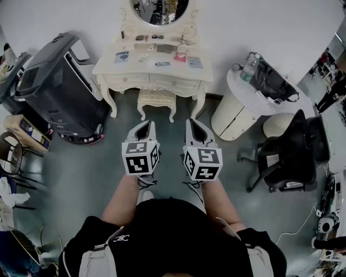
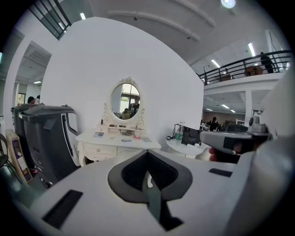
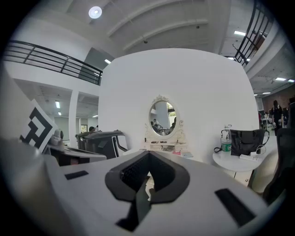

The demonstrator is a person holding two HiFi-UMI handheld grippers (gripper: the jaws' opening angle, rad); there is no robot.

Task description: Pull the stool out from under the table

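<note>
Left gripper (image 1: 145, 124) and right gripper (image 1: 193, 122) clenched shut, both empty.
Both hover near the cream stool (image 1: 157, 99), tucked under the dressing table (image 1: 143, 70).

Wall (image 1: 270, 21): curved, white.
Floor (image 1: 81, 178): grey-green, smooth.
R side: round white table (image 1: 232, 116), black office chair (image 1: 289, 157).
L side: big black machine (image 1: 59, 92).
Ceiling: round lamp (image 3: 95, 12) lit; balcony railing (image 2: 244, 67) up top.

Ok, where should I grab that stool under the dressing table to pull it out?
I'd grip the stool by its seat's front rim, coming straight from the front: only that edge shows past the dressing table, between its front legs, facing you.
</note>
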